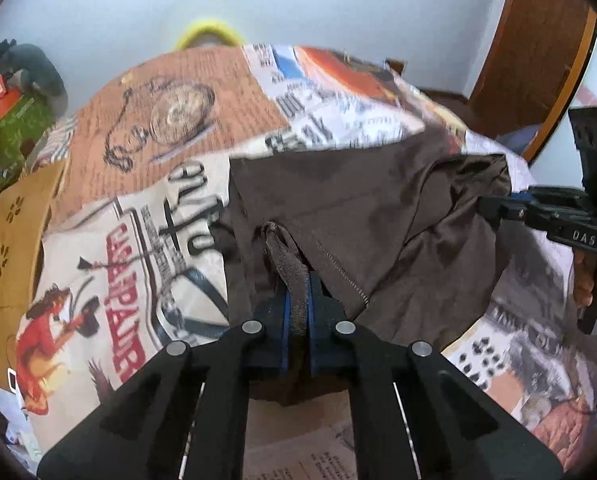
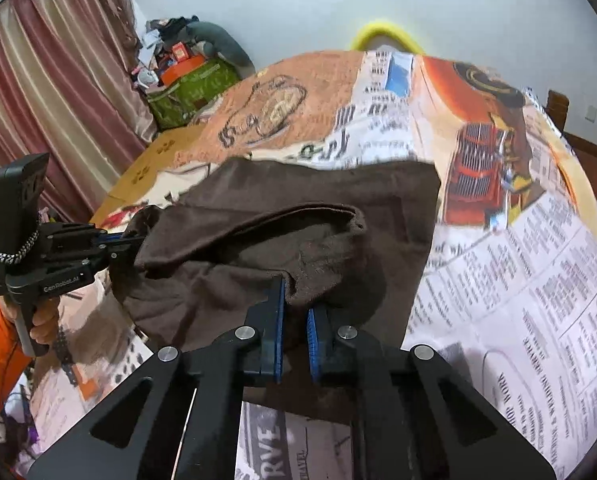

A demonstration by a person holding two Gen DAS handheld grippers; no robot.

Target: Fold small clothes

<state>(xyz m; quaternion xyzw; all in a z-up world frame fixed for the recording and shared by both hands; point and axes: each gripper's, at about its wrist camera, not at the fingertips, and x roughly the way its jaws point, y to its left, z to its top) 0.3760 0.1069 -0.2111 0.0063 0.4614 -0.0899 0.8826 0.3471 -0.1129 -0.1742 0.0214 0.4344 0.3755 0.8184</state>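
Note:
A dark brown garment (image 1: 338, 200) lies partly lifted over a table covered with a printed newspaper-pattern cloth (image 1: 138, 240). My left gripper (image 1: 297, 300) is shut on a bunched edge of the garment. It also shows in the right wrist view (image 2: 132, 242), gripping the garment's left end. My right gripper (image 2: 295, 312) is shut on the garment's (image 2: 298, 208) near edge, with cloth pinched between the blue pads. It also shows in the left wrist view (image 1: 494, 206), holding the garment's right end. The garment hangs folded between both grippers.
The printed cloth (image 2: 498, 280) covers the whole table. A cardboard box (image 1: 14, 240) stands at the left. A green bag and clutter (image 2: 186, 88) sit by a pink curtain (image 2: 58, 100). A wooden door (image 1: 538, 60) stands at the right.

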